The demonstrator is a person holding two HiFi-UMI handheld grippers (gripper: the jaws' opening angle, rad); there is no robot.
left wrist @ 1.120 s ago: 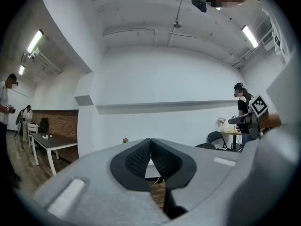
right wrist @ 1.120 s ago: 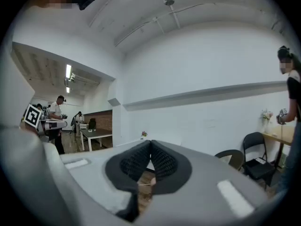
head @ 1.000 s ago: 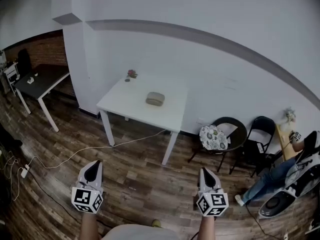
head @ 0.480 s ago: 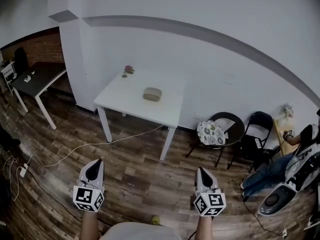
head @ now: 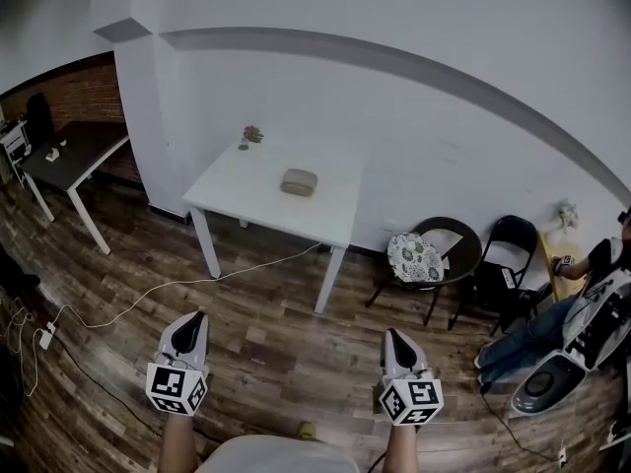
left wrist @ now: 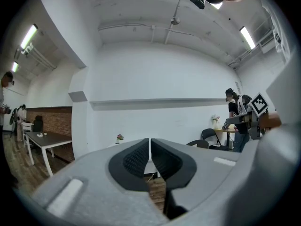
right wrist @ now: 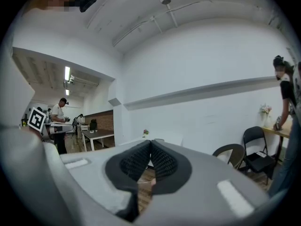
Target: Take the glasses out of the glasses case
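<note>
Left gripper and right gripper both show jaws pressed together, empty, held level. That looks like a ready carry, since the closed case sits well ahead on the table.

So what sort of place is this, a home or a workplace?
Probably a shared workroom or lab rather than a home: bare white walls, strip lights overhead, a plain white table with a glasses case, a dark desk and a folding chair.
</note>
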